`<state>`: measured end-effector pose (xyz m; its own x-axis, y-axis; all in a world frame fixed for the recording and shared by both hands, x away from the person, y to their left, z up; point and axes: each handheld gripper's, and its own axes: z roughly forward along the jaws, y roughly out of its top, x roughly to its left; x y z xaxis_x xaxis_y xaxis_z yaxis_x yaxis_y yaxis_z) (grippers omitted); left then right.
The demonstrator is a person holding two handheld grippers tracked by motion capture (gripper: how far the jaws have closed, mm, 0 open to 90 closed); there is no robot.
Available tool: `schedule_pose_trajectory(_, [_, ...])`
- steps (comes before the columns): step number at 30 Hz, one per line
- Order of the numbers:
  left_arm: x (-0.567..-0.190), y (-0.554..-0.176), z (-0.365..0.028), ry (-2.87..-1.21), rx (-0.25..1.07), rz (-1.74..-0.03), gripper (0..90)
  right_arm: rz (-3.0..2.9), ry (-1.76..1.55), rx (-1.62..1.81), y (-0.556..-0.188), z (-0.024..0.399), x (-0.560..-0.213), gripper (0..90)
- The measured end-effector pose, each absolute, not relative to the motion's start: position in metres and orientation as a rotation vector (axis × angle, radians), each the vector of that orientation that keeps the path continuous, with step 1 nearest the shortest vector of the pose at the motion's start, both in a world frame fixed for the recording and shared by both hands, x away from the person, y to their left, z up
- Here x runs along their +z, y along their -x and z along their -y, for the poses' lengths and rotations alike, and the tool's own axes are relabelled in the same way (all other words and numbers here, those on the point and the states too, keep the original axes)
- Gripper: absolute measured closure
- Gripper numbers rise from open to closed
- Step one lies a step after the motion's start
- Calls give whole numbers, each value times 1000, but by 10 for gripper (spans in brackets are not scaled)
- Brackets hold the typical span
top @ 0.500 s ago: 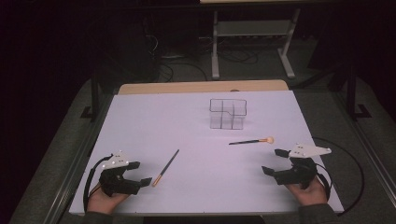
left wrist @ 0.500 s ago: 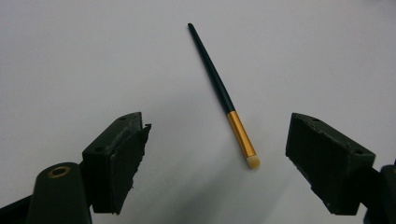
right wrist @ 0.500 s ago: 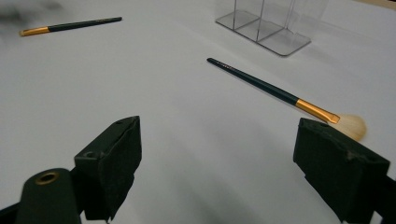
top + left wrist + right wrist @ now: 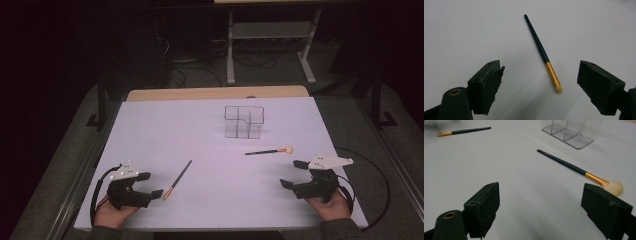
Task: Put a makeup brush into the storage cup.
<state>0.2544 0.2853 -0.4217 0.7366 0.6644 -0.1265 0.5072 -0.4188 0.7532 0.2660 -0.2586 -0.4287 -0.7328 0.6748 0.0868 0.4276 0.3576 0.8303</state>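
Lying flat on the worktop (image 4: 210, 125), the small brush (image 4: 177, 179) sits just ahead of the left tongs (image 4: 149, 185), handle angled away, bristles nearest. The fan brush (image 4: 270, 151) lies crosswise beyond the right tongs (image 4: 294, 173). Both tongs gape wide, empty.

White table (image 4: 150, 130), grey stand (image 4: 270, 35) behind.

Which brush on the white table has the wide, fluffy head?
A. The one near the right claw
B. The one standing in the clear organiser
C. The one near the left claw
A: the fan brush with pale fluffy bristles lies beside the right claw; the brush by the left claw has a small tip.
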Motion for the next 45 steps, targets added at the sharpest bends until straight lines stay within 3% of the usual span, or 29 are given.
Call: schedule_pose_trajectory(45, [-414,-265,-277,-2072,228,-883,234,-2352,-974,1292,-261,257,-427,145])
